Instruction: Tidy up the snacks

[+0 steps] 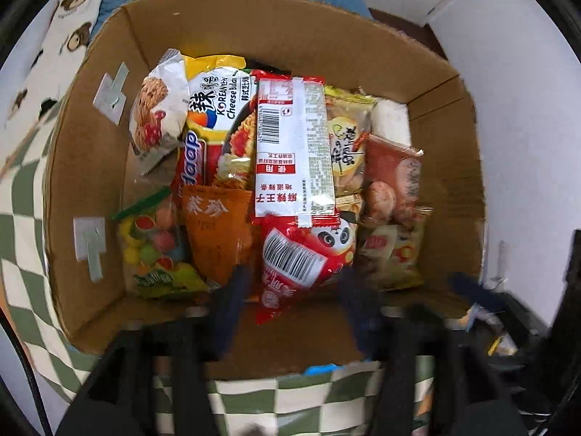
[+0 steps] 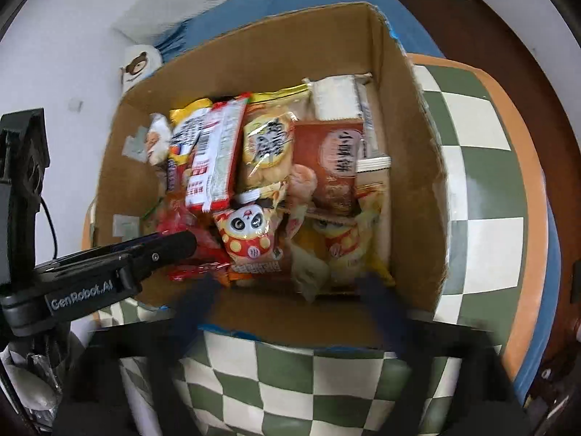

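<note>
— What are the claws doing?

— The left claw [image 1: 294,290] hangs over the near edge of the cardboard box [image 1: 83,167]. Its fingers are apart and hold nothing. The right claw [image 2: 290,298] is spread wide over the same near edge, empty too.

— Where are the snacks?

— All inside the box. A long red and white packet [image 1: 294,145] lies on top, its long side running from the near wall toward the far wall. A panda packet [image 1: 308,254] lies just below it, nearer the claws.

— Is there room?

— The box's top is open. Brown floor shows beside the left wall. The box sits on a green and white checked cloth [image 2: 483,189].
</note>
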`<state>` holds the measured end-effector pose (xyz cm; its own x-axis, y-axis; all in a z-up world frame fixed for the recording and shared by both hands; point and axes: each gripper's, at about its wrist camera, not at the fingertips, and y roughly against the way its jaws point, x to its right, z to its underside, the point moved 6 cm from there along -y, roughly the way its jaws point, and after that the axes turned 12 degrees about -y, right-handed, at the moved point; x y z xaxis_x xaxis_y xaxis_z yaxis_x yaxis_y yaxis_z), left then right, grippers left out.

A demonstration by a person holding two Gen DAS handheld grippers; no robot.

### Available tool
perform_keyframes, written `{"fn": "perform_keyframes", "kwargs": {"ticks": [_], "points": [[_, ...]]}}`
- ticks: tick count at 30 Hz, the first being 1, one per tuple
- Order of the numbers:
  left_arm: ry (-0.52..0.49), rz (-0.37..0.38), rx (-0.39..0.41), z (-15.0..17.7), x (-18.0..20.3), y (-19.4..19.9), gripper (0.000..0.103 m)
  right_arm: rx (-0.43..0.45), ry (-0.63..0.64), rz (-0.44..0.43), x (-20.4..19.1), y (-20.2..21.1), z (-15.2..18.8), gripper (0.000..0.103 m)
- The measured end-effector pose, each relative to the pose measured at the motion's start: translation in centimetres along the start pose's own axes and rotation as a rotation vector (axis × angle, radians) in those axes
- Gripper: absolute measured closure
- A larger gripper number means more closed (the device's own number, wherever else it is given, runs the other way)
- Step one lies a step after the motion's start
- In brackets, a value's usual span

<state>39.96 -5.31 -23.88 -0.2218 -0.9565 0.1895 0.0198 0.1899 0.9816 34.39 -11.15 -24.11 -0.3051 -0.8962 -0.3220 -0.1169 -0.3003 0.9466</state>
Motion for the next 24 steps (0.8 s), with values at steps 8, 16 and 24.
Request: {"fn": "perform_keyframes", "kwargs": {"ticks": [8, 16, 24], "points": [[0.001, -0.099, 0.051, -0.3, -1.1, 0.3, 0.02, 0.101, 0.055, 0.158, 0.1, 1.1, -0.7, 0.006], [0.009, -0.174, 0.099, 0.6, -2.4, 1.9, 0.02, 0.143, 0.047, 0.201, 0.1, 2.0, -0.9, 0.006], [0.005, -0.219, 0.191, 2.3, -2.3, 5.7, 0.02, 0.214, 0.061, 0.197, -0.8, 3.7, -0.2, 0.005]]}}
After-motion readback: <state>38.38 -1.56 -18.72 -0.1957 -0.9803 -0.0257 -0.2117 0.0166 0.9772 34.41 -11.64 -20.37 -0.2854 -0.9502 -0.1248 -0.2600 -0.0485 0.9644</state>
